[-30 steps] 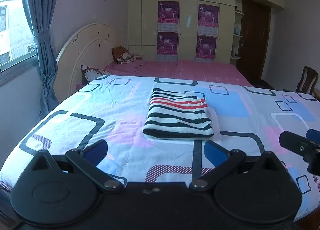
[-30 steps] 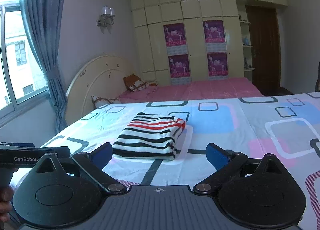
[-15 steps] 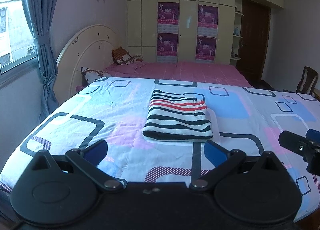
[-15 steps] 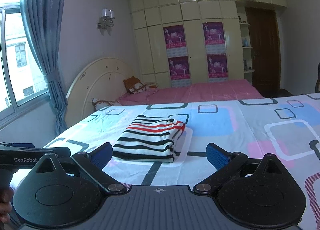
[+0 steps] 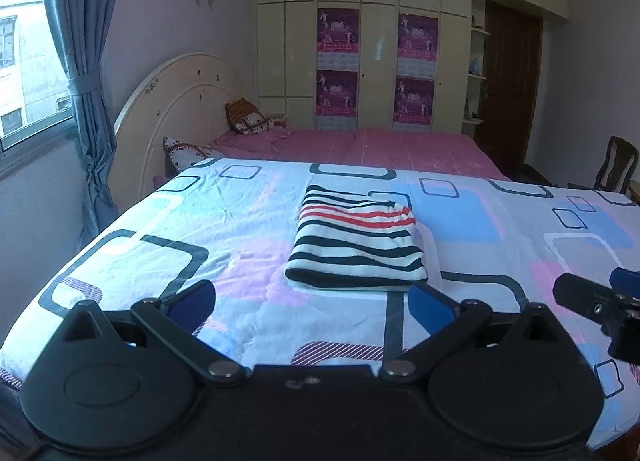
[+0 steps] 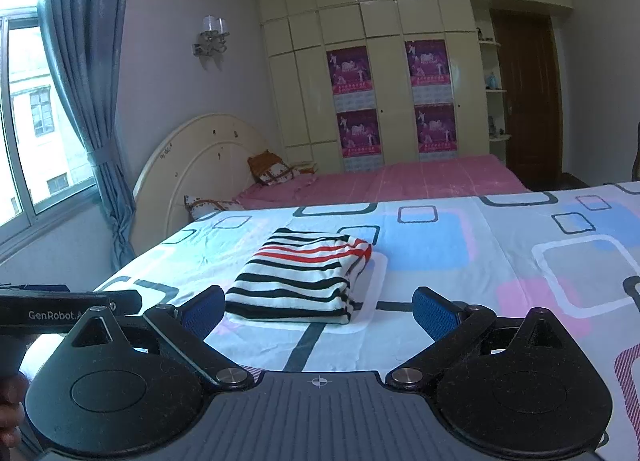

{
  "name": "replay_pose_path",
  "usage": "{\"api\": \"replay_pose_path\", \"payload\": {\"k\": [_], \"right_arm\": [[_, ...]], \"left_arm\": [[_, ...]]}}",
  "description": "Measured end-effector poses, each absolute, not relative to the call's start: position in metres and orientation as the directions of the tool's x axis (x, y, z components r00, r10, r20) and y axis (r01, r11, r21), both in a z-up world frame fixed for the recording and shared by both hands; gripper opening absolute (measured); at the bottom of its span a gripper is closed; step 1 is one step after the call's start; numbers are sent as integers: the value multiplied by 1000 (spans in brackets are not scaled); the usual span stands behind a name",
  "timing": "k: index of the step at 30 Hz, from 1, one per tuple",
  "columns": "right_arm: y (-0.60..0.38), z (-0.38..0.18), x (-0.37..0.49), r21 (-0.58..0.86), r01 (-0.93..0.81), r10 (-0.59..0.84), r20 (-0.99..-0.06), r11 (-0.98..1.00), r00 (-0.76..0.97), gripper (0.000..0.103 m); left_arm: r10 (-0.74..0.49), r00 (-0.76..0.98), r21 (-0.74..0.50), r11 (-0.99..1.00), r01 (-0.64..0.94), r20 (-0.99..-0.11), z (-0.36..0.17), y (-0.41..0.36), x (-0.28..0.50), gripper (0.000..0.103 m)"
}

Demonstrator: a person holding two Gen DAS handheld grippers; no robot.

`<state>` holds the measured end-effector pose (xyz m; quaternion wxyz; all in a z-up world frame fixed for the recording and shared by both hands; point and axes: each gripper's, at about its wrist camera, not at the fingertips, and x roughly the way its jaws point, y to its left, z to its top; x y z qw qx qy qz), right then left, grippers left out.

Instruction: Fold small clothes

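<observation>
Folded striped garment (image 5: pixel 356 241) lies mid-bedspread (image 5: pixel 160 229), edges clear.

Matte black left gripper (image 5: pixel 312 303) and right gripper (image 6: pixel 318 311) with blue textured finger pads (image 6: pixel 434 311), round silver pivot screws (image 6: pixel 230 375), ribbed grey housing with a crosshair mark, white "GenRobot" lettering.

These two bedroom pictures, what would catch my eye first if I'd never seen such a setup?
Probably the striped garment, folded into a neat packet in the middle of the patterned bedspread. Next, the black tongs with blue tips in the foreground: the left tongs and the right tongs both stand open and hold nothing. Behind, four purple posters hang on the cream wardrobe.
</observation>
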<state>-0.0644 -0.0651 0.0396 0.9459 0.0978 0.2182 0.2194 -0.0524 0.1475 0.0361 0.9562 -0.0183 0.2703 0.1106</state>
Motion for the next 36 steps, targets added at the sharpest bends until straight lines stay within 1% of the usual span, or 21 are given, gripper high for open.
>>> {"api": "replay_pose_path", "payload": {"k": [18, 36], "right_arm": [[-59, 36, -56, 283, -380, 467, -383, 881, 797, 99], [-56, 27, -37, 292, -387, 479, -398, 875, 782, 99]], "left_arm": [[207, 812, 46, 975, -217, -545, 31, 150, -46, 103], [195, 800, 32, 976, -215, -568, 26, 152, -30, 103]]}}
